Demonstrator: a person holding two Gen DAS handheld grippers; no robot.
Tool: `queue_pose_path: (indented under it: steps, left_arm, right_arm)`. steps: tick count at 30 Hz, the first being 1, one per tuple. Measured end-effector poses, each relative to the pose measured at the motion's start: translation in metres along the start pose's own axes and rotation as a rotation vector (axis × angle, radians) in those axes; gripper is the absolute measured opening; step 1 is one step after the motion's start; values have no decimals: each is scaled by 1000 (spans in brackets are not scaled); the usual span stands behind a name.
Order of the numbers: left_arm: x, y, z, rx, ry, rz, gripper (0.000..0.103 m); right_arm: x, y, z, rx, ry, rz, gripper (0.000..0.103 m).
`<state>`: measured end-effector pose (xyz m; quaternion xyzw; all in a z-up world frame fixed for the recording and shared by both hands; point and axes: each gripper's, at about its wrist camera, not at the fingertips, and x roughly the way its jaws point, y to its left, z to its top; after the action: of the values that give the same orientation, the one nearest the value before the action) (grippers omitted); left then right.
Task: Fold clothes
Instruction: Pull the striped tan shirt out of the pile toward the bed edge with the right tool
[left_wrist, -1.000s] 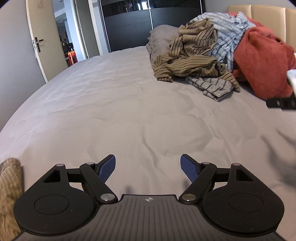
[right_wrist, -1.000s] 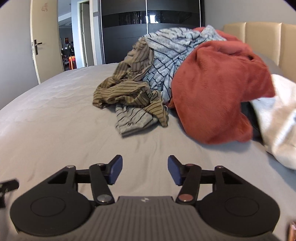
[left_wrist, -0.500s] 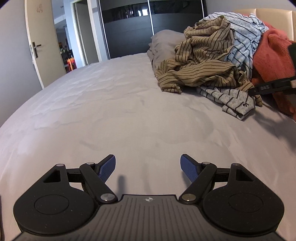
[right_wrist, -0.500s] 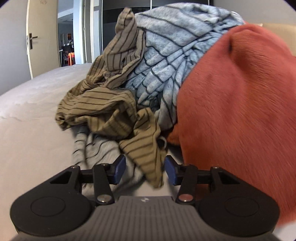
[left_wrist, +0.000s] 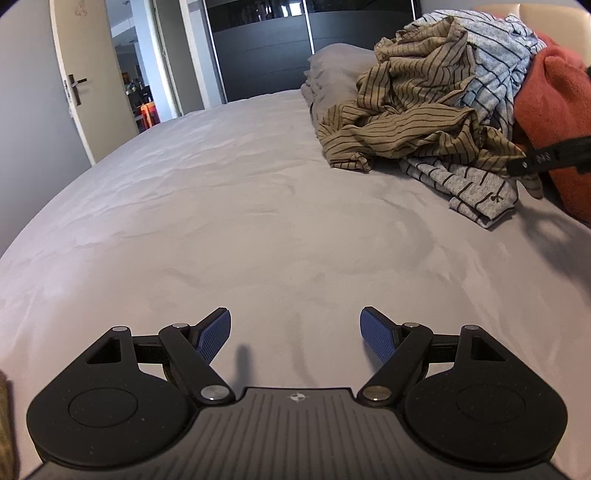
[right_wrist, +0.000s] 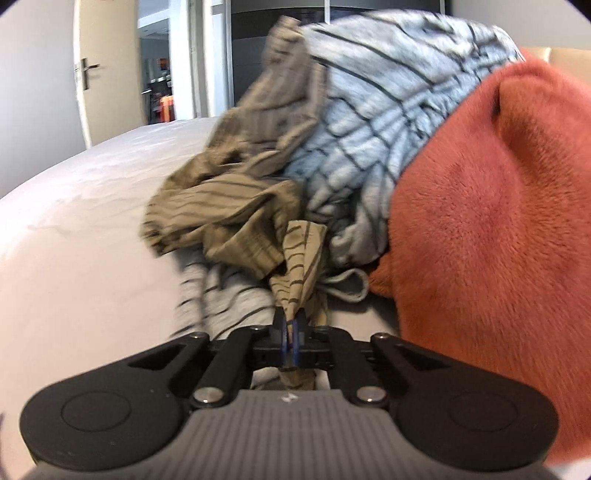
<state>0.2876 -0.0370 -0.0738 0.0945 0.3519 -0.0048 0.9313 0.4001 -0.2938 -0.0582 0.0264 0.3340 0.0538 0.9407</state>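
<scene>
A heap of clothes lies on the grey bed. On it is a crumpled tan shirt with dark stripes, which also shows in the right wrist view. My right gripper is shut on a hanging edge of this tan shirt, at the heap's near side. Part of that gripper shows at the right edge of the left wrist view. My left gripper is open and empty, low over bare bedsheet, well short of the heap.
A light grey striped garment and a rust-red fleece lie in the heap. A grey pillow sits behind it. An open door and dark wardrobe stand beyond the bed. A tan checked cloth lies at left.
My right gripper moved into the heap and closed on the edge of the tan striped shirt. My left gripper moved forward over the sheet and stayed open.
</scene>
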Motion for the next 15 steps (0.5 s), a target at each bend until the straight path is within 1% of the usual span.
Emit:
queue_pose_path:
  steps: [5, 9, 15]
  left_arm:
    - [-40, 10, -1, -10, 9, 15, 77]
    - [-79, 22, -7, -14, -2, 28, 77]
    - [-137, 50, -23, -39, -3, 52, 77]
  right_arm:
    - [-61, 34, -8, -44, 0, 104, 3]
    - [-115, 74, -20, -92, 8, 167, 3]
    - [-194, 122, -53, -156, 25, 248, 3]
